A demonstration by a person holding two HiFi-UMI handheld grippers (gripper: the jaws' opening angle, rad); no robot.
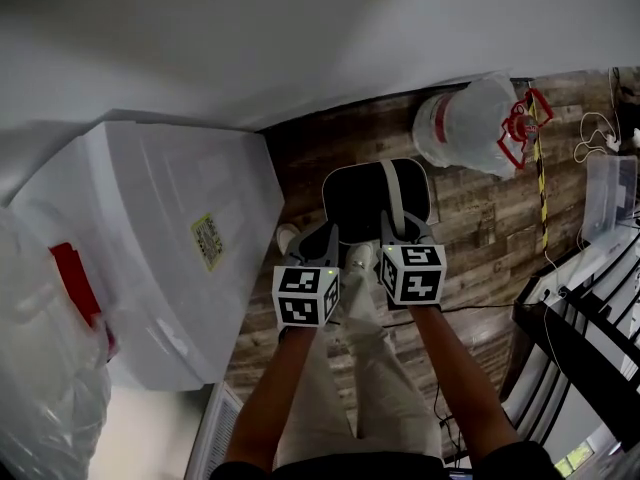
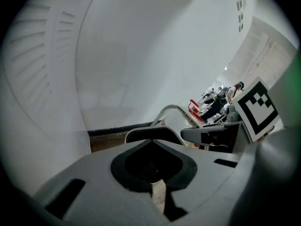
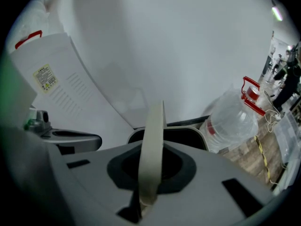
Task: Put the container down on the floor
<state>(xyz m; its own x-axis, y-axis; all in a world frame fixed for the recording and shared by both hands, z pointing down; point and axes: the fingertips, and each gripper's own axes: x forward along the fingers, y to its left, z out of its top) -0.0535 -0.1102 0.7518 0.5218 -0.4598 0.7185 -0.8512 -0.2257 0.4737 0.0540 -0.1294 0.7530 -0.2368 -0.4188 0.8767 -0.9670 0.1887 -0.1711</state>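
Observation:
A black container (image 1: 358,200) with a pale grey bail handle (image 1: 396,196) is over the wood floor by the white wall. My right gripper (image 1: 405,236) is shut on that handle; in the right gripper view the handle (image 3: 154,145) runs up between the jaws of the gripper (image 3: 150,164), with the container's rim (image 3: 188,134) beyond. My left gripper (image 1: 322,242) sits at the container's near left edge. In its own view the left gripper (image 2: 153,160) is shut with nothing seen between the jaws, and the container's rim (image 2: 155,133) lies just ahead. Whether the container touches the floor is unclear.
A large white storage bin (image 1: 170,238) stands close on the left. A clear water jug with a red handle (image 1: 465,123) lies to the right of the container. Further right are a clear plastic box (image 1: 612,190), cables and a black rack (image 1: 580,318). The person's legs and shoes (image 1: 360,258) are below the grippers.

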